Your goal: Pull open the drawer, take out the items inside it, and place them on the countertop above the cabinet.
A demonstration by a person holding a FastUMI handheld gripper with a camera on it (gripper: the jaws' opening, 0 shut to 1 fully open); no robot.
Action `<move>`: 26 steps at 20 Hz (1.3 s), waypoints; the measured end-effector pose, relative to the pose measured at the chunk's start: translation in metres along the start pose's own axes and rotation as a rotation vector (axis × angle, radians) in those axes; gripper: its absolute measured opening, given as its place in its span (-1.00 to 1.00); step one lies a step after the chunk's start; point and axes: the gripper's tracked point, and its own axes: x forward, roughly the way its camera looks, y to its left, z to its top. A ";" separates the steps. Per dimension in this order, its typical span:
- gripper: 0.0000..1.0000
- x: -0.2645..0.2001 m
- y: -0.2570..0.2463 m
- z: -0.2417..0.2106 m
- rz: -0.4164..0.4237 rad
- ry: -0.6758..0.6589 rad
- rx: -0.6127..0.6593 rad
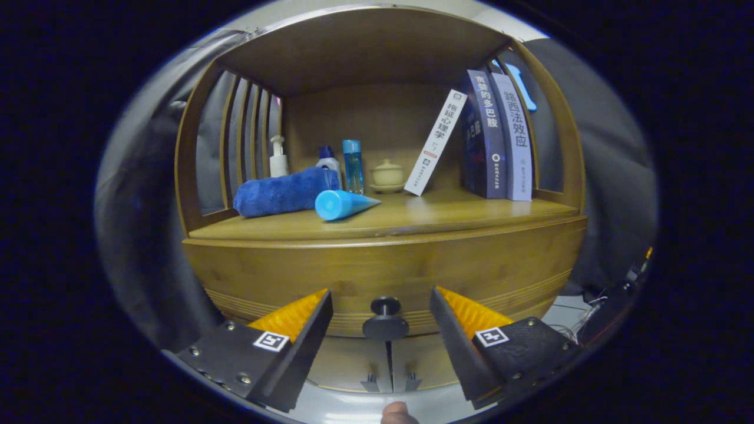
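the gripper (382,321) is spread wide and grasps nothing; its two fingers stand either side of the drawer knob (385,321), which sits between the tips with clear gaps on both sides. the drawer (389,271) behind the knob looks flush with the cabinet front, so whatever it may hold is hidden. beyond and above the fingers, on the countertop (412,221), lie a rolled blue towel (285,191) and a blue tube (343,204) on its side just right of it; behind them stand a pump bottle (278,158), two small bottles (352,166) and a lidded cup (387,175), and further right a book leans against two upright books (498,138). whether towel and tube came out of the drawer or the drawer waits to be pulled, the scene fits both.

if the knob is to be gripped, the risk is a poor catch: the knob is small and round, and fingers closing off-centre or too far forward could slide off its cap. a pull angled off the drawer's line could jam it. the tube on the countertop lies near the front edge and could roll if the cabinet is jolted.
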 end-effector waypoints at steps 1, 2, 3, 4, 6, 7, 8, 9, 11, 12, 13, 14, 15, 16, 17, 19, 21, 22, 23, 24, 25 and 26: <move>0.98 -0.011 0.000 0.001 -0.003 0.011 0.009; 0.98 -0.023 0.002 0.003 -0.002 0.020 0.022; 0.98 -0.036 0.005 0.006 0.002 0.027 0.038; 0.98 -0.051 0.008 0.006 0.002 0.050 0.046; 0.98 -0.084 0.011 0.013 0.006 0.072 0.056; 0.98 -0.099 0.014 0.020 0.012 0.069 0.059; 0.98 -0.113 0.015 0.028 0.014 0.063 0.053; 0.98 -0.128 0.014 0.038 0.015 0.046 0.039; 0.98 -0.155 0.010 0.062 0.001 0.015 0.000; 0.98 -0.168 0.008 0.072 -0.011 0.002 -0.014; 0.98 -0.183 0.007 0.085 -0.013 -0.018 -0.019; 0.98 -0.197 0.010 0.098 -0.011 -0.036 -0.022; 0.98 -0.210 0.012 0.111 -0.004 -0.059 -0.022; 0.98 -0.222 0.015 0.121 0.000 -0.071 -0.028; 0.98 -0.238 0.016 0.131 0.006 -0.085 -0.039; 0.98 -0.265 0.022 0.151 0.008 -0.122 -0.073; 0.98 -0.287 0.024 0.167 -0.009 -0.135 -0.088; 0.98 -0.300 0.031 0.171 -0.006 -0.132 -0.087; 0.98 -0.311 0.037 0.179 0.004 -0.140 -0.079; 0.98 -0.322 0.042 0.189 0.019 -0.157 -0.067; 0.98 -0.333 0.045 0.197 0.027 -0.176 -0.047; 0.98 -0.342 0.044 0.202 0.030 -0.193 -0.021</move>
